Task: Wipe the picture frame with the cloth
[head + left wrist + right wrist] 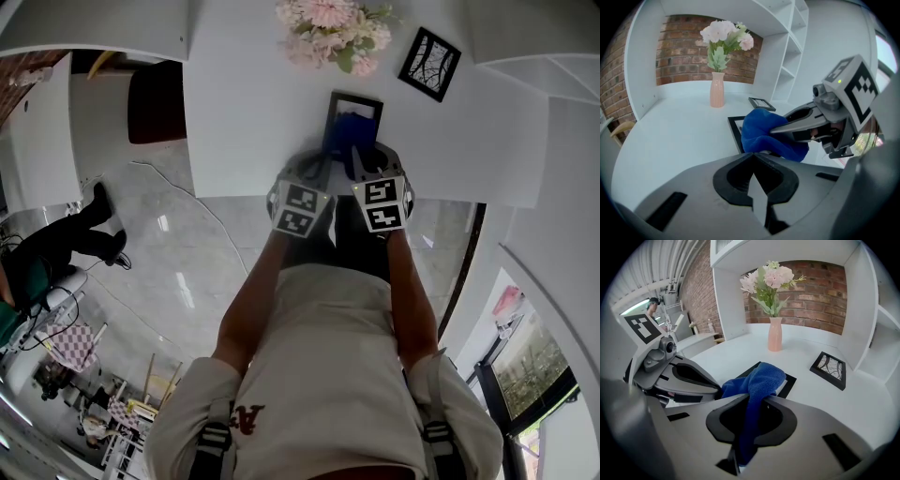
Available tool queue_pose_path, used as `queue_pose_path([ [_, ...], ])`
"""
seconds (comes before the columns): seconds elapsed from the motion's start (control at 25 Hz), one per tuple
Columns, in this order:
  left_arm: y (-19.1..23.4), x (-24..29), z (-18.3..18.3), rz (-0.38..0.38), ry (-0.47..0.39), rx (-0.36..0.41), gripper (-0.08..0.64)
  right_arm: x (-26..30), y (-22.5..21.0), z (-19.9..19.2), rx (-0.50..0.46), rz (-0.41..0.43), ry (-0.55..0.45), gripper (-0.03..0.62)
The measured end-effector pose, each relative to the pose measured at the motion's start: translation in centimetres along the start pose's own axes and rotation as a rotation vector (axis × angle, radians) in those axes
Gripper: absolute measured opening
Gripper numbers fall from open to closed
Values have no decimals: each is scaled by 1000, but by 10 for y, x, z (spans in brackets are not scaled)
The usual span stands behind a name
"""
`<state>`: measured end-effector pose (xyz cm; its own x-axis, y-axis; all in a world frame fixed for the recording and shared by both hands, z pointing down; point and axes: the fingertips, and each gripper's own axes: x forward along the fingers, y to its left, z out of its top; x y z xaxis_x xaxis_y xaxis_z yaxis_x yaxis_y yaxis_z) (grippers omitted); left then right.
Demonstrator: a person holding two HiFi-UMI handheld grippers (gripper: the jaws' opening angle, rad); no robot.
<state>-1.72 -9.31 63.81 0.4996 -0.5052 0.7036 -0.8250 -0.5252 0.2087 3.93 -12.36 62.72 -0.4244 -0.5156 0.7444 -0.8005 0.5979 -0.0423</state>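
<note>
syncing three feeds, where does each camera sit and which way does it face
Head view: on the person's head, facing steeply down at the white table; torso, arms, left claw and right claw show.
Left gripper view: on the left claw, facing the vase; the right claw shows at right.
Right gripper view: on the right claw, which pinches the blue cloth; the left claw shows at left.
Shared: both gripper views show cloth, picture frame and vase.

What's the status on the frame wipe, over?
Right gripper shut on cloth, cloth on frame. Left gripper shut, empty, beside the cloth. Vase and small frame stand clear.
</note>
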Motion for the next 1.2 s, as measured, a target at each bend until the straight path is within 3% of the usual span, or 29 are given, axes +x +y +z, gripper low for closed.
queue_pose_path([
  [0.56, 0, -1, 0, -2, 4, 8, 2, -21, -16, -11, 2, -70, 18, 34],
  [1.2, -1, 0, 1, -32, 13, 17, 2, -60, -64, -18, 19, -217, 46, 34],
])
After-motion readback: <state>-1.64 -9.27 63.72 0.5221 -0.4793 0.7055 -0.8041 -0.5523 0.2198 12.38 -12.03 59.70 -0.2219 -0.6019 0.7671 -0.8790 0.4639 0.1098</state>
